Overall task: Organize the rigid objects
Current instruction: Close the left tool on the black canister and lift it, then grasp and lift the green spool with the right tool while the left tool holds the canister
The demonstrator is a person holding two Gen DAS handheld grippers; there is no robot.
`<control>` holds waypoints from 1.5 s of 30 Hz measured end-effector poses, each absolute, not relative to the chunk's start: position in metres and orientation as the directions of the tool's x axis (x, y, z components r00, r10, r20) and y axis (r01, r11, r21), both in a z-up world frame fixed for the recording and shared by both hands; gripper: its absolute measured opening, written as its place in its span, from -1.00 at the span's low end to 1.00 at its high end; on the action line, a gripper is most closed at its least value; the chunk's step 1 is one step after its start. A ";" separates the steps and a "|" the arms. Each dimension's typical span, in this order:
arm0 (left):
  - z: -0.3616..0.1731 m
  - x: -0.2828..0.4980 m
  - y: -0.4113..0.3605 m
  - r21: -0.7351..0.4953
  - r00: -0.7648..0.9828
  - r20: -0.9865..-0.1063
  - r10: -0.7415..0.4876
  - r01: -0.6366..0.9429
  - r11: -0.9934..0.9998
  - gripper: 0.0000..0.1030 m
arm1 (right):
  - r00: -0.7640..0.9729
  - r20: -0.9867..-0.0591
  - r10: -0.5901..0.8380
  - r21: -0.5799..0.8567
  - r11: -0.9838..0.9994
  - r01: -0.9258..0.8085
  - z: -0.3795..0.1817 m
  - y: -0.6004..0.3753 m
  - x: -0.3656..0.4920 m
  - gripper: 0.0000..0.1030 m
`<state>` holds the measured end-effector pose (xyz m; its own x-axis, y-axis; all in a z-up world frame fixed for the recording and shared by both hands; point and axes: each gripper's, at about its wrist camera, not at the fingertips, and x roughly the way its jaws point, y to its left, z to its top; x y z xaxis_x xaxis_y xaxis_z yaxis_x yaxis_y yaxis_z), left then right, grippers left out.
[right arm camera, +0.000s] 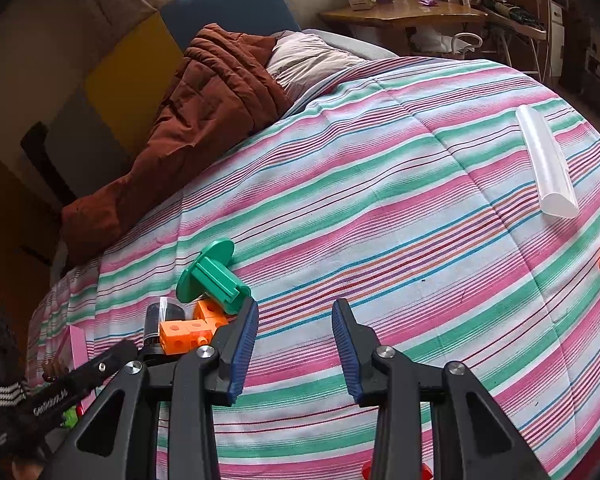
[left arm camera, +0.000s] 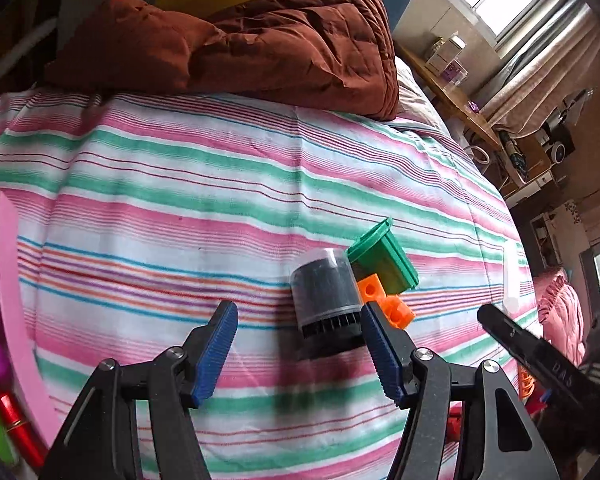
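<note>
Cylinder (left arm camera: 326, 298) w/ clear cap lies on striped bedspread (left arm camera: 180, 184), just past my L gripper (left arm camera: 298, 354) tips, offset toward its right pad. L jaws mid-wide, empty. Long axis runs near-to-far, roughly along the fingers, so closing across the body should work imo. Green spool (left arm camera: 382, 256) and orange blocks (left arm camera: 386, 300) crowd its far-right side. R gripper (right arm camera: 294, 354) narrow, empty, over bare cloth right of the pile; L is nearer. Pink tray (left arm camera: 10, 280) sits far left.
</note>
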<state>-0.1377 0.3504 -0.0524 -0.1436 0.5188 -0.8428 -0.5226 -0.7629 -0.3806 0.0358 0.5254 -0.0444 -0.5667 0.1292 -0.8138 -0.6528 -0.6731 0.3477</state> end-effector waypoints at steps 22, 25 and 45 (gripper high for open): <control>-0.077 -0.096 0.332 -0.338 -0.119 -0.861 0.495 -0.594 -0.730 -0.15 | -0.552 -0.829 0.092 0.358 -0.672 -0.649 -0.053 0.523 0.032 -0.26; -0.076 -0.075 0.309 -0.336 -0.130 -0.856 0.500 -0.596 -0.730 -0.15 | -0.541 -0.836 0.086 0.351 -0.675 -0.649 -0.055 0.522 0.031 -0.26; -0.084 -0.038 0.289 -0.330 -0.160 -0.827 0.539 -0.639 -0.695 -0.13 | -0.460 -0.883 0.093 0.093 -0.926 -0.365 -0.053 0.478 -0.042 -0.24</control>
